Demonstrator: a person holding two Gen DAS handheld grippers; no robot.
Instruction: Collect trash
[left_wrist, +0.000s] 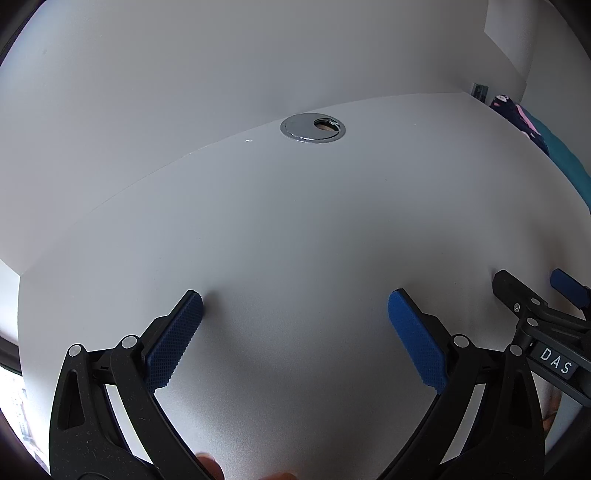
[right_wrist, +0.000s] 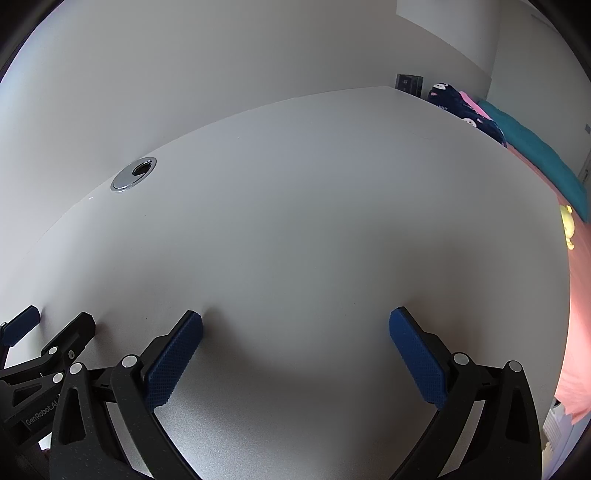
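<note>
Both tools sit low over the white desk (left_wrist: 295, 229), side by side. My left tool (left_wrist: 295, 306) is released, blue pads (left_wrist: 177, 332) spread wide with bare desk between them. My right tool (right_wrist: 295, 325) is likewise released, nothing between its pads (right_wrist: 417, 358).

I see no trash in either view; I cannot say where it is. The desk ahead of both tools is plain white.

Ahead of the left tool, near the desk's far edge by the wall (left_wrist: 221, 74), a chrome grommet (left_wrist: 313, 127); its opening is dark, contents unreadable. From the right wrist it lies ahead and to the left (right_wrist: 133, 173).

Right of the right tool, beyond the desk edge, a bed: pink sheet (right_wrist: 576, 314), teal cover (right_wrist: 535, 147), dark patterned fabric (right_wrist: 469, 110), print too small to read. A small yellow thing (right_wrist: 568, 225) lies on the pink, shape unclear. A dark item (right_wrist: 409, 82) at the desk's far corner I cannot identify.

Each view catches only the edge of the other tool, cut off by the frame. At the bottom of the left view, blurred fingertips (left_wrist: 210, 469), mostly out of frame.
</note>
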